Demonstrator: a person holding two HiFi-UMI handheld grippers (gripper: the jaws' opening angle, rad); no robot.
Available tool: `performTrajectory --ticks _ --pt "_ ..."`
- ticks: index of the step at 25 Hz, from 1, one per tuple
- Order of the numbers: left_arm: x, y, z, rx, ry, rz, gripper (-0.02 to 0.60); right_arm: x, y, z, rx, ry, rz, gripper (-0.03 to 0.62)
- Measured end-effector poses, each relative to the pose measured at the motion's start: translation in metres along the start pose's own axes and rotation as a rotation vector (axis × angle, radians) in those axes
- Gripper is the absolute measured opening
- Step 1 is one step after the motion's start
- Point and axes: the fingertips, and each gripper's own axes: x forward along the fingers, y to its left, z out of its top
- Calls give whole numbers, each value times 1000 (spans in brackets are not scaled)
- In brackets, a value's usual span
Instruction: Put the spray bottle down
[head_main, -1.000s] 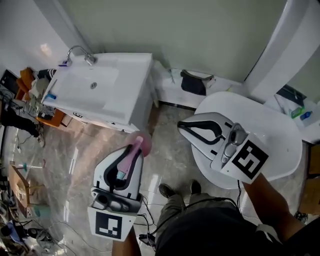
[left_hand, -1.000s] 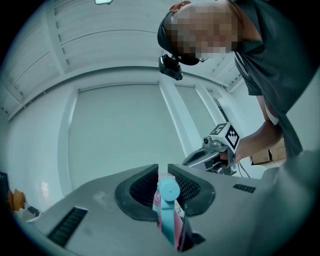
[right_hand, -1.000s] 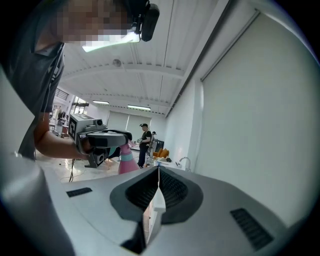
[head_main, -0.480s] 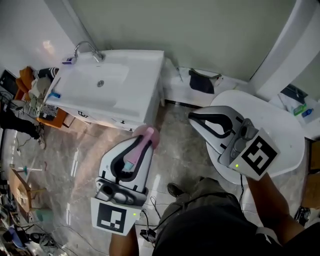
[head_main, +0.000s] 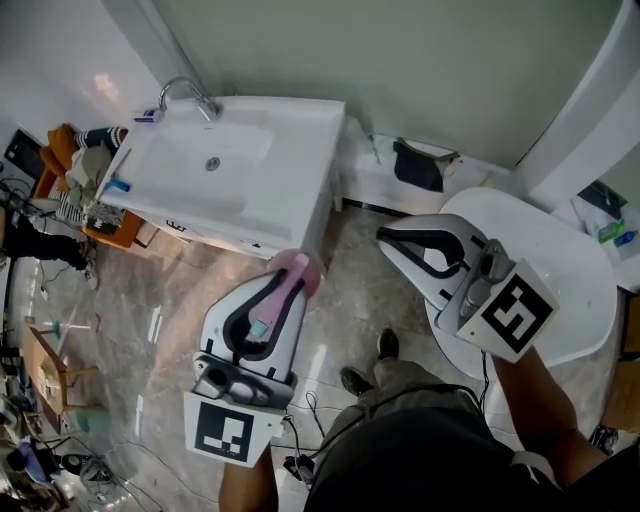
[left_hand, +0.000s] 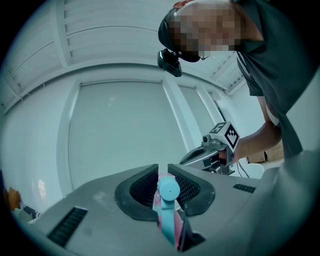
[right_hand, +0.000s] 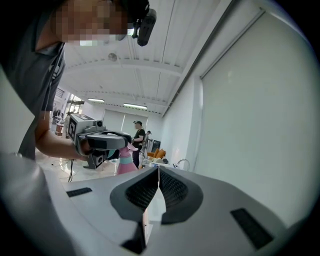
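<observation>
Your left gripper is clamped narrowly on the pink spray bottle. In the left gripper view the ribbed pads press on either side of its blue spray head. The bottle hangs in the air over the marble floor, resting on nothing.

Ahead and to the left of that gripper stands the white washbasin with its chrome tap. Seen from the head view, the basin's near corner is just beyond the bottle's pink end.

Your right gripper has its jaws together with nothing between them, which the right gripper view shows plainly. It sits over the edge of a round white table. Ahead of it a dark bag lies on a low white ledge.

Your shoes and a tangle of cable are on the floor between the two grippers. Boxes and clutter are crowded well off to the left, beyond the basin.
</observation>
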Motion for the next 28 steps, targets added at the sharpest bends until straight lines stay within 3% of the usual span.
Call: performTrajectory --ticks 7,18,28 --pt "30 21 -8 -28 29 34 60 16 -32 -4 17 -20 45 9" --pt "77 36 -14 -8 77 71 60 30 -78 -22 60 -45 95 9" --pt "79 77 -33 -29 56 21 60 68 -84 -25 51 -14 51 9"
